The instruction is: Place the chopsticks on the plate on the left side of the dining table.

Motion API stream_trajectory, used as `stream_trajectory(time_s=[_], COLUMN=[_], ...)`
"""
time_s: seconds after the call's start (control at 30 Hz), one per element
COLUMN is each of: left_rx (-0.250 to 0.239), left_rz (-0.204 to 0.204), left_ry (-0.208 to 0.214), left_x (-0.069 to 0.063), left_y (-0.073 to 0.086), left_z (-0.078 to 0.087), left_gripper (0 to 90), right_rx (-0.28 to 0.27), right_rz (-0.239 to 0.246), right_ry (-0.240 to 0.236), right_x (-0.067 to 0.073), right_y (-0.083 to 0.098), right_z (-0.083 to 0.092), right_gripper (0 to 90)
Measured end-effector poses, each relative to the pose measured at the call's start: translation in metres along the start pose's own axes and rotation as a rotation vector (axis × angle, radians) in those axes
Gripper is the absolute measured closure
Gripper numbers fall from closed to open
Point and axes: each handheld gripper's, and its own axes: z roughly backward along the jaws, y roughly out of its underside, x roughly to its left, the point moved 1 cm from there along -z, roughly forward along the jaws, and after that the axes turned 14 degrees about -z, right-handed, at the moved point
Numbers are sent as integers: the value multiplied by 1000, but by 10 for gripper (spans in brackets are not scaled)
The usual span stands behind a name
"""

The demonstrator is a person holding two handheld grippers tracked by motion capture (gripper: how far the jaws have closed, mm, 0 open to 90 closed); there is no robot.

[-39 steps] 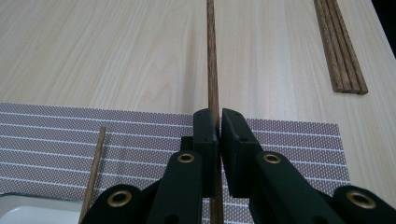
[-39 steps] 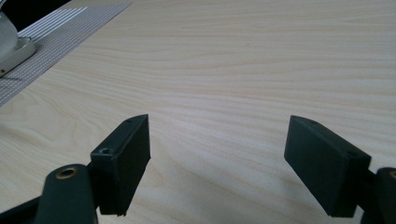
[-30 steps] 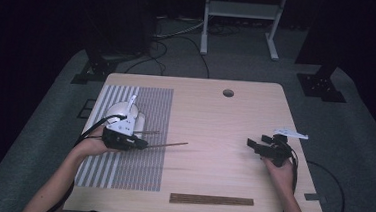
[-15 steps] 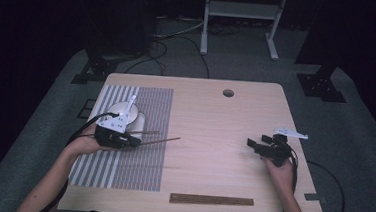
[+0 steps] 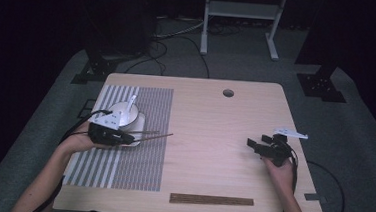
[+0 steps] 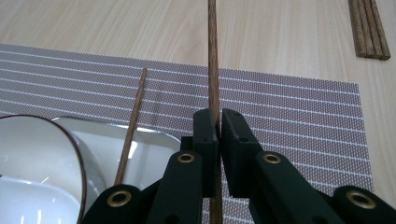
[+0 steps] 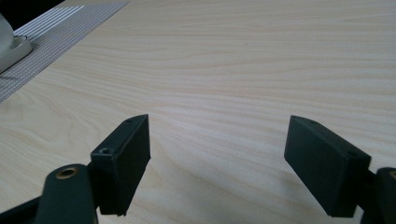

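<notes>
The work looks like laying a place setting, and it seems partway done. A striped mat (image 5: 139,132) lies on the left half of the desk (image 5: 215,123), with a white bowl (image 5: 123,112) and a spoon (image 5: 130,102) in it sitting on a small white dish (image 6: 140,154). One chopstick (image 6: 132,125) already rests with its near end on the dish and its tip out on the mat. The second chopstick (image 6: 213,60) is not yet down: the left claw (image 6: 219,122) has its jaws pinched nearly together on it, the stick running up between the pads and pointing out over the mat toward the bare wood. In the high view that left claw (image 5: 123,137) hangs at the near edge of the dish, the stick poking out to its right just beside the resting one. So what seems left here is to set this stick down alongside its partner. More chopsticks (image 5: 211,200) lie in a bundle at the near edge of the desk, well apart from the mat; whether they belong to this setting I cannot tell. The right claw (image 7: 217,154) stands wide apart with nothing between the jaws, only bare wood beneath; in the high view this right claw (image 5: 262,144) sits over the right part of the desk, far from the mat, touching none of the tableware.
</notes>
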Motion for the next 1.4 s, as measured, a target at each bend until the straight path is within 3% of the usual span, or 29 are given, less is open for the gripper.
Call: stream_trajectory(time_s=[0.6, 0.7, 1.0, 1.4], left_rx=[33, 33, 75, 126], left_rz=[23, 53, 61, 38], left_ry=[-16, -23, -22, -13], left_x=[6, 8, 9, 13], left_y=[16, 21, 33, 40], left_z=[10, 11, 8, 4], left_gripper=[846, 846, 846, 846], right_rx=[-3, -6, -7, -6], right_rz=[-1, -4, -2, -1], right_ry=[2, -1, 0, 3], right_x=[0, 0, 0, 0], right_y=[0, 0, 0, 0], right_z=[0, 0, 0, 0], right_gripper=[213, 213, 213, 213])
